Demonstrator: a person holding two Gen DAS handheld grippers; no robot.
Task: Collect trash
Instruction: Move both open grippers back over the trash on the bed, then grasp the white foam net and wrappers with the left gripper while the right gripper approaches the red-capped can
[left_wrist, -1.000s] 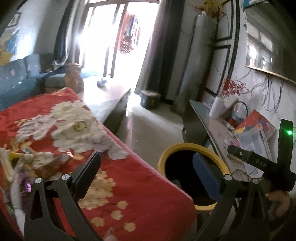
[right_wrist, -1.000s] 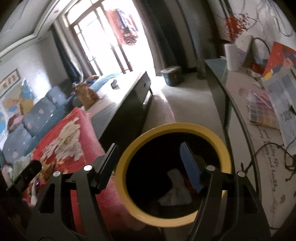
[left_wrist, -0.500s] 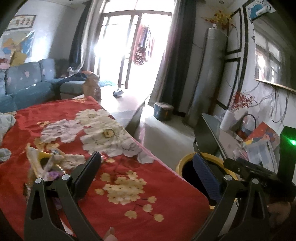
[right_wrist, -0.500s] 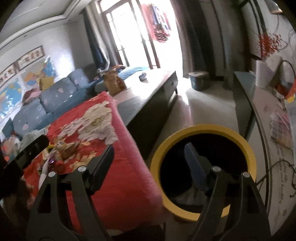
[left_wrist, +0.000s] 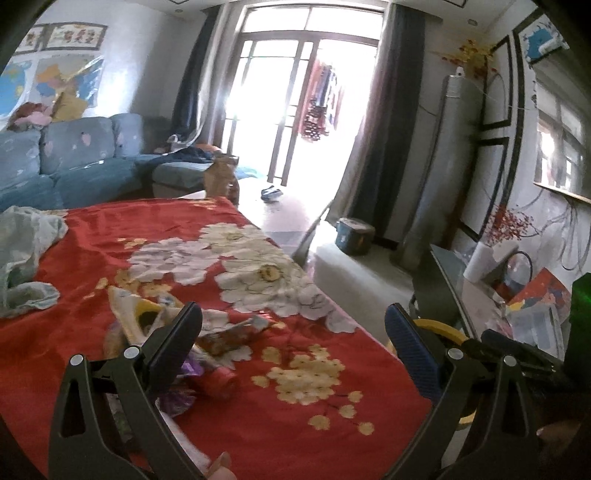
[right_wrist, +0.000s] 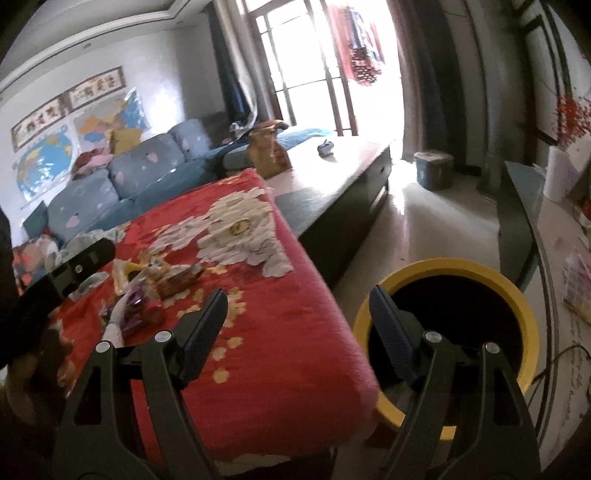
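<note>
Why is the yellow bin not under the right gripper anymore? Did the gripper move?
Yes. The right gripper has swung away from the yellow bin, which it pointed straight into a second ago, toward the red blanket.

Both grippers are matte black plastic. The left gripper (left_wrist: 293, 336) has two triangular arms with teardrop cut-outs and silver screw heads at the pivots; one finger (left_wrist: 177, 341) is black, the other pad (left_wrist: 410, 350) ribbed blue. The right gripper (right_wrist: 297, 317) matches it, cut-outs and screws alike. At the right edge of the left view a green light glows on a black housing.
</note>
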